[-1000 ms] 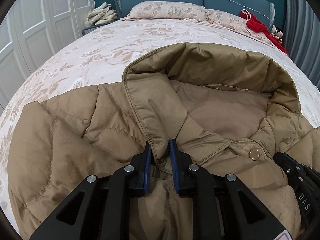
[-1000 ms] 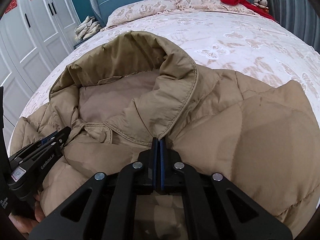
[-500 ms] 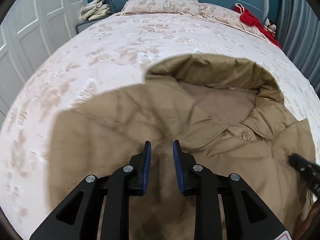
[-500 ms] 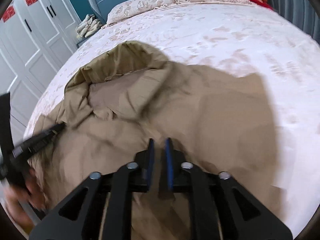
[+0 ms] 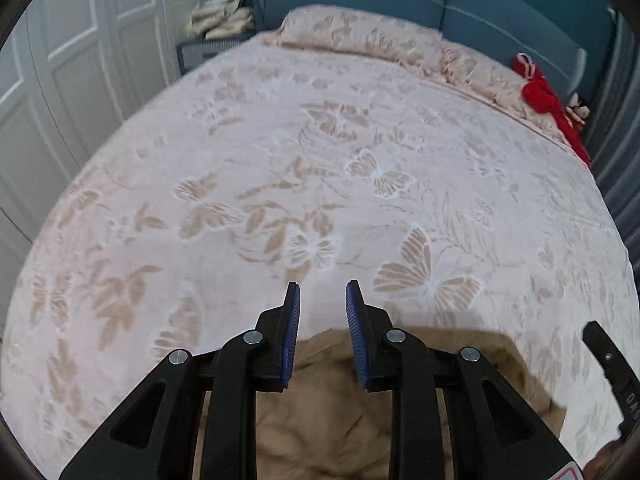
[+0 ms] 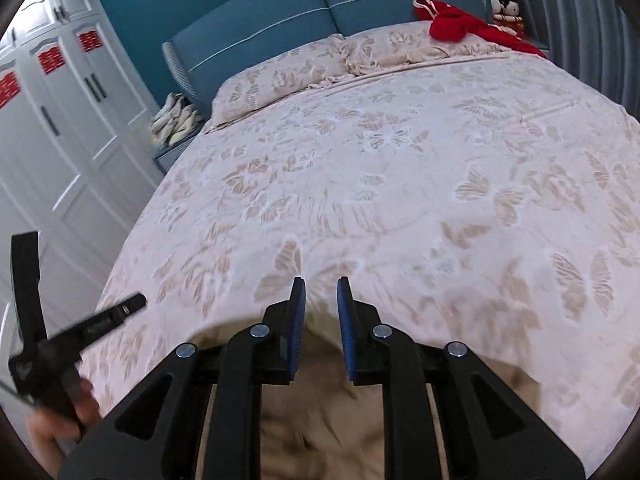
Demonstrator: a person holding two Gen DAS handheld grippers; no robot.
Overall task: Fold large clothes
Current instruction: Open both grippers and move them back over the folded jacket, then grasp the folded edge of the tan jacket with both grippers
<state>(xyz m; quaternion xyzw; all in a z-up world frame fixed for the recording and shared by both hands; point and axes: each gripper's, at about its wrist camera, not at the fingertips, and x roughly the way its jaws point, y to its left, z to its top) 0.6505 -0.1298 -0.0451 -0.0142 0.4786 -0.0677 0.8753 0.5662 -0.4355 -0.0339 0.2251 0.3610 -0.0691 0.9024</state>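
Both the left claw and right claw hang spread and empty above the tan puffer jacket on the bed, whose springy filling may undo the fold.

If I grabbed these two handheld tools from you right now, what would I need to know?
Left gripper: jaws apart, nothing between them; they have just been opening.
Right gripper: jaws apart, empty, also just opened.
Both are raised over the bed.
The tan jacket lies on the bed's near edge, below both tools, released; only part of it shows, so I cannot tell how neatly it is folded.
Done: the collar, gripped a second ago, has been let go.
Left: check the jacket's shape and finish any remaining folds.
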